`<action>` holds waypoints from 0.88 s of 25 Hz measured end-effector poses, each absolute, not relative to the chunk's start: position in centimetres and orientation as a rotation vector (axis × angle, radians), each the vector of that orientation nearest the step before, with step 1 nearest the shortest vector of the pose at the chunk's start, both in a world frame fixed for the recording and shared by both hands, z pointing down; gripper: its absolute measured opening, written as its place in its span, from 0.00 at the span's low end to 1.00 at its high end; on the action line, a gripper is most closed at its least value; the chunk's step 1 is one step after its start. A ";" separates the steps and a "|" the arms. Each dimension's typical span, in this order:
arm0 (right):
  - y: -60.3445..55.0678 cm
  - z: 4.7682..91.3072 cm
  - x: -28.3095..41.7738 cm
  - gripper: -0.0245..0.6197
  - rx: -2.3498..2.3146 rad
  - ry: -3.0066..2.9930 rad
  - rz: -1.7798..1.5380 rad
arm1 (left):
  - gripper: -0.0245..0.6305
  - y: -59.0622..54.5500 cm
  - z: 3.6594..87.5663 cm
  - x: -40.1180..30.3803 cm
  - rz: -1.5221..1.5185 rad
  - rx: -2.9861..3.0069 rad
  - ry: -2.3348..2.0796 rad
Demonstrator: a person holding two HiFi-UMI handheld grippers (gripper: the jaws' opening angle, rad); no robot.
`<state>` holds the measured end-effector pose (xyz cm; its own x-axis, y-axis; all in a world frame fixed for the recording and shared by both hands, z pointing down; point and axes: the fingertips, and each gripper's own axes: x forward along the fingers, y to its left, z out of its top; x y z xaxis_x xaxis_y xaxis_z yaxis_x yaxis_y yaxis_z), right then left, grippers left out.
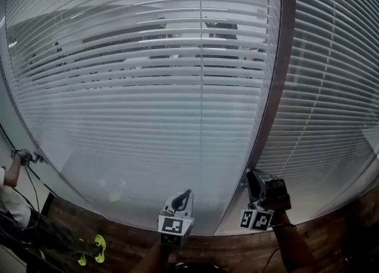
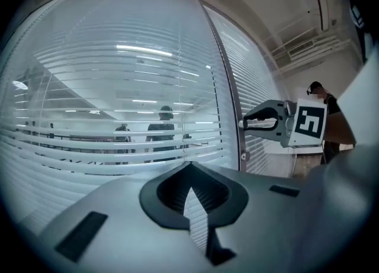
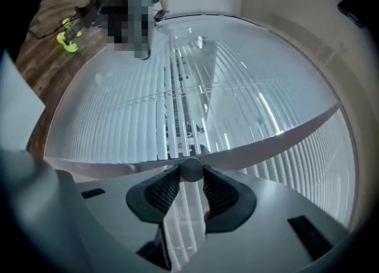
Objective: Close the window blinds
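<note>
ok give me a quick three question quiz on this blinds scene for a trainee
1. Pick one: what sits between the jaws of the right hand-held gripper?
A. a round knob
B. a slat
C. nothing

2. True or false: the left hand-held gripper is clamped on a pull cord.

3. Fill the gap: through the half-open blinds, ___ can be seen standing on the far side.

Key
1. A, the pads press on the knob from both sides.
2. False, its jaws are together with nothing between them.
3. people
</note>
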<state>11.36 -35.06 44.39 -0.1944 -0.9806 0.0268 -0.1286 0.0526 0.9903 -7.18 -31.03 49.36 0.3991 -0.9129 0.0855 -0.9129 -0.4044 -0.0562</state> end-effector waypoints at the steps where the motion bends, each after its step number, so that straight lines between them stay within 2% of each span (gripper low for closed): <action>1: -34.9 44.5 11.3 0.24 1.148 -1.432 -1.281 | 0.04 -30.9 49.5 -7.4 -0.149 -2.634 1.715; 6: -36.7 45.7 12.4 0.24 1.118 -1.367 -1.349 | 0.04 -32.6 49.9 -6.4 -0.103 -2.658 1.735; 12: -36.4 44.3 12.5 0.24 1.280 -1.555 -1.235 | 0.04 -32.5 48.4 -5.7 -0.099 -2.668 1.725; 17: -34.8 44.1 13.0 0.24 1.550 -1.915 -0.961 | 0.04 -32.5 48.8 -5.4 -0.107 -2.682 1.721; 22: -35.4 44.3 13.5 0.24 1.782 -2.333 -0.446 | 0.04 -32.4 48.9 -4.8 -0.108 -2.705 1.717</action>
<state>13.47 -35.42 44.32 -0.2703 -0.9618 -0.0441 -0.9102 0.2403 0.3373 -4.83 -32.42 48.95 0.4248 -0.9007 0.0912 -0.9050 -0.4250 0.0180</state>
